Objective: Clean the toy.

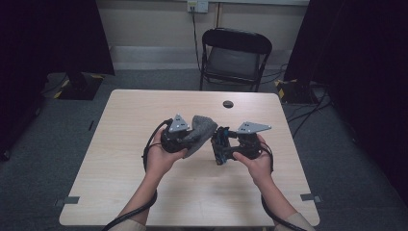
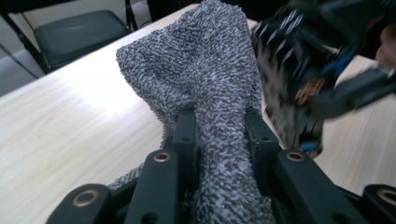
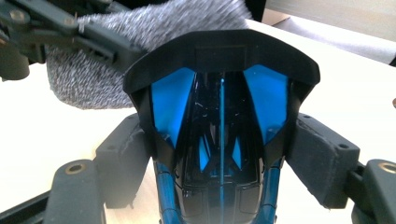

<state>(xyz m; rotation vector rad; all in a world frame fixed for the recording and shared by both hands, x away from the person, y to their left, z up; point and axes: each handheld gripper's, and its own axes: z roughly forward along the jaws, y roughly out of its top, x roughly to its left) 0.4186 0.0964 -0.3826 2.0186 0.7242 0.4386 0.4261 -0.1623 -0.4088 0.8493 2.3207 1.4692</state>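
Blue-black mouse [image 3: 222,140] in right tool [image 3: 219,154]

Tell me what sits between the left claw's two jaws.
A grey knitted cloth is pinched between the left claw's jaws, rising out past them, as the left gripper view shows. The table lies beneath.

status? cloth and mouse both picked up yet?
Done: both are off the table. Left gripper is shut on the grey knitted cloth; right gripper is shut on the black-and-blue angular mouse. In hand: the two held close together, mid-air. Left: apparently wiping or wrapping; unclear which.
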